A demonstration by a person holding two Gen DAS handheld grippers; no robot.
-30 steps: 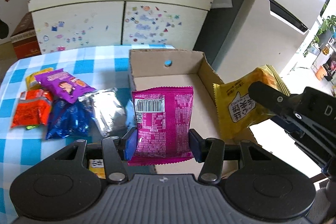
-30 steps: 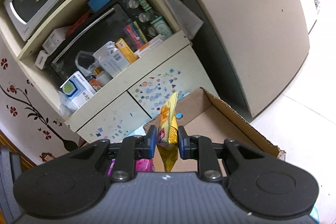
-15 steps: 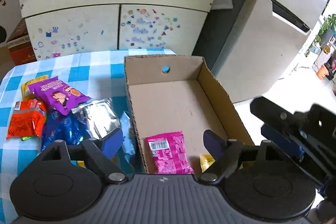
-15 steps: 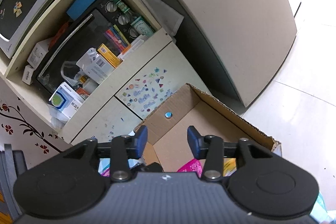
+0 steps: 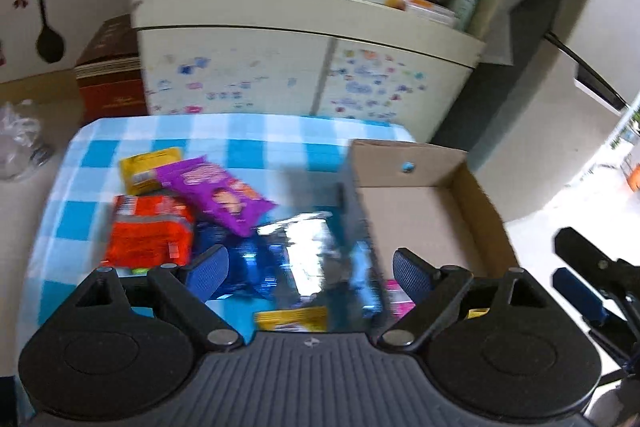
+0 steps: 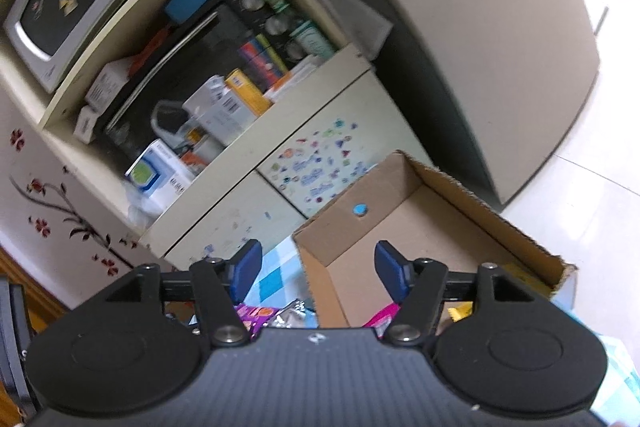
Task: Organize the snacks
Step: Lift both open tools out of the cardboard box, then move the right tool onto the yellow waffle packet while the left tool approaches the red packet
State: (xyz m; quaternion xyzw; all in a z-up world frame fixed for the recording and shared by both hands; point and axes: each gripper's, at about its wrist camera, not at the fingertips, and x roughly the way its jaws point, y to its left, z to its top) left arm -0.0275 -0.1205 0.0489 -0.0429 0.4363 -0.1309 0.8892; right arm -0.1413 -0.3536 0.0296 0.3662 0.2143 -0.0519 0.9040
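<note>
In the left wrist view the left gripper [image 5: 310,269] fills the lower half of the frame, its jaws spread wide and opening, with nothing pressed between the blue pads [image 5: 210,269]. Through the gap, lower centre, a silver foil packet [image 5: 308,247] and a blue packet [image 5: 252,267] lie on the blue checked tablecloth [image 5: 256,143], apart from the pads. Left of centre sit an orange packet [image 5: 150,231], a purple packet [image 5: 216,195] lying partly over it, and a yellow packet [image 5: 150,167] behind them. Another yellow packet [image 5: 294,319] shows just above the gripper body at lower centre. The cardboard box [image 5: 424,163] stands at centre right, just beside the foil packet; a pink packet [image 5: 396,297] shows in its near end, mostly hidden behind the right finger. The view is blurred. At the right edge the right gripper [image 5: 580,275] reaches in, its state unclear from here.

In the right wrist view the right gripper [image 6: 316,271] sits across the lower frame, jaws partly apart and opening, holding nothing. Beyond it the box [image 6: 472,203] lies open, a blue dot on its far wall. The pink packet [image 6: 382,317] and a yellow packet [image 6: 460,311] peek out low in the box, behind the right finger.
</note>
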